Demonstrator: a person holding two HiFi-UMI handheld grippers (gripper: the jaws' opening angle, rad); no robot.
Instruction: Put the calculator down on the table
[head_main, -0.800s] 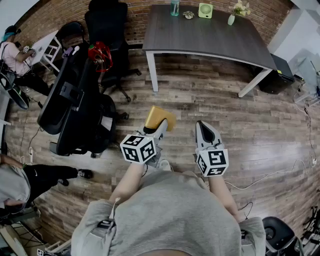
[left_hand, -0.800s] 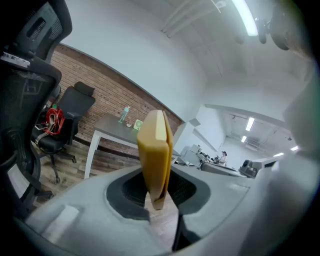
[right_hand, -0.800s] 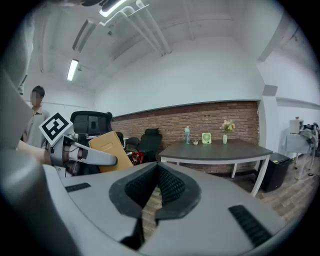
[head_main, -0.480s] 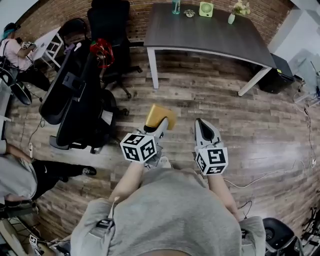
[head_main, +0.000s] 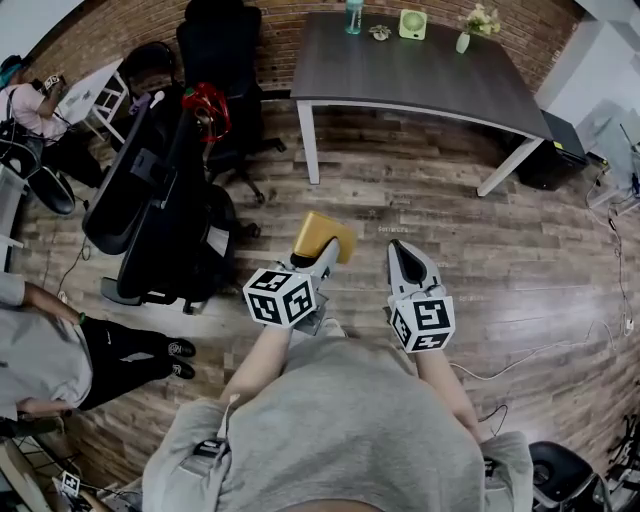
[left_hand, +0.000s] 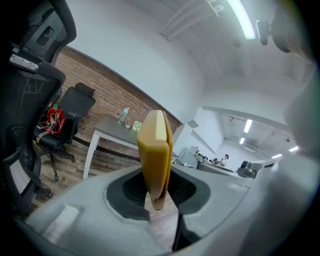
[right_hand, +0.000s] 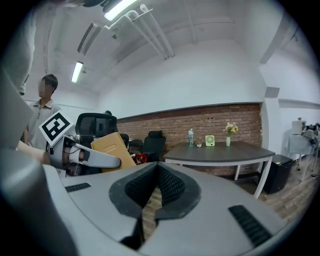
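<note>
A flat yellow calculator (head_main: 322, 236) stands on edge between the jaws of my left gripper (head_main: 321, 257), which is shut on its lower end. In the left gripper view the calculator (left_hand: 156, 150) rises upright out of the left gripper (left_hand: 158, 196). It is held in the air over the wooden floor, well short of the dark table (head_main: 420, 75). My right gripper (head_main: 399, 250) hangs beside it, shut with nothing in it. The right gripper view shows its own jaws (right_hand: 150, 197) together, with the calculator (right_hand: 111, 146) to the left and the table (right_hand: 220, 150) ahead.
Black office chairs (head_main: 150, 200) with a red item (head_main: 205, 105) stand to the left. A bottle (head_main: 349, 15), a green fan (head_main: 411, 22) and a flower vase (head_main: 463, 38) sit at the table's far edge. People are at the left; cables (head_main: 530, 350) lie at the right.
Both grippers and the calculator keep their places. A person at the lower left has shifted a little.
</note>
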